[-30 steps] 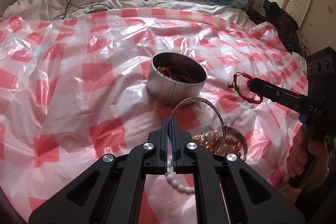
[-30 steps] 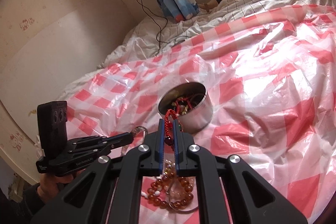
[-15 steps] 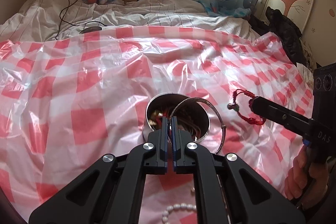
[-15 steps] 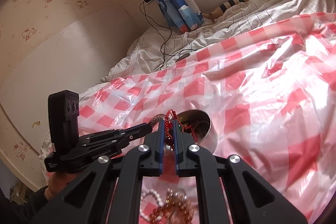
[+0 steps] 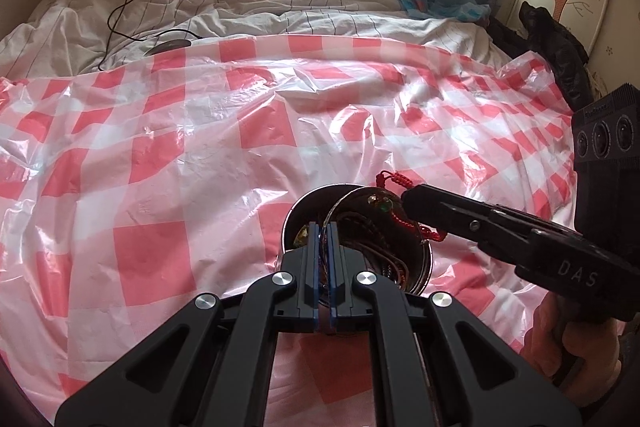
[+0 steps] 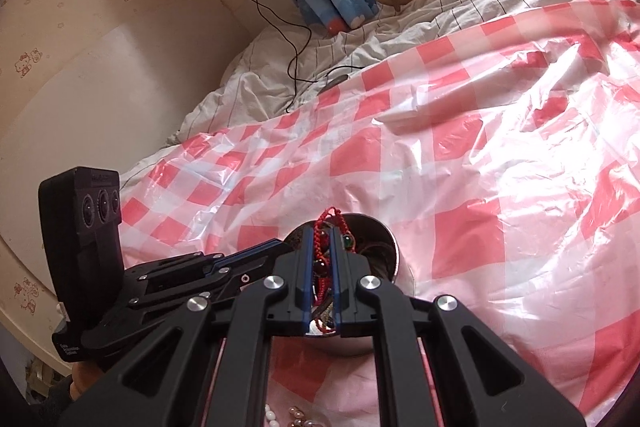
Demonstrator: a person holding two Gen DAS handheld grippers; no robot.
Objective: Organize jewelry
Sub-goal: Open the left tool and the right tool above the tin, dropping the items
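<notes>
Bedding in white with thin stripes fills the background, and over the bed lies a crinkled red-and-white checked plastic sheet (image 5: 168, 163) that carries the work. On it stands a round, open metal tin (image 5: 425, 269), already holding dark cords and beads. The left gripper (image 5: 323, 247) hangs over the tin's near rim with its jaws together on a thin silver wire bangle (image 5: 340, 205), whose hoop arcs across the tin's mouth. The right gripper (image 6: 322, 259) is directly above the tin, jaws clamped on a red braided cord bracelet (image 6: 323, 227) with a green bead; the cord loops out at the tips and dangles toward the opening. Judged step: depositing both pieces into the tin. The next move calls for each pair of jaws to part over the opening, with both pieces clear of the rim, so that neither bangle nor cord drapes outside. A white bead strand (image 6: 270, 415) and amber beads (image 6: 296, 411) lie on the sheet nearest the camera, not yet collected. Legible writing: "DAS" on the right gripper's body; the small print on the left gripper's handle is unreadable.
</notes>
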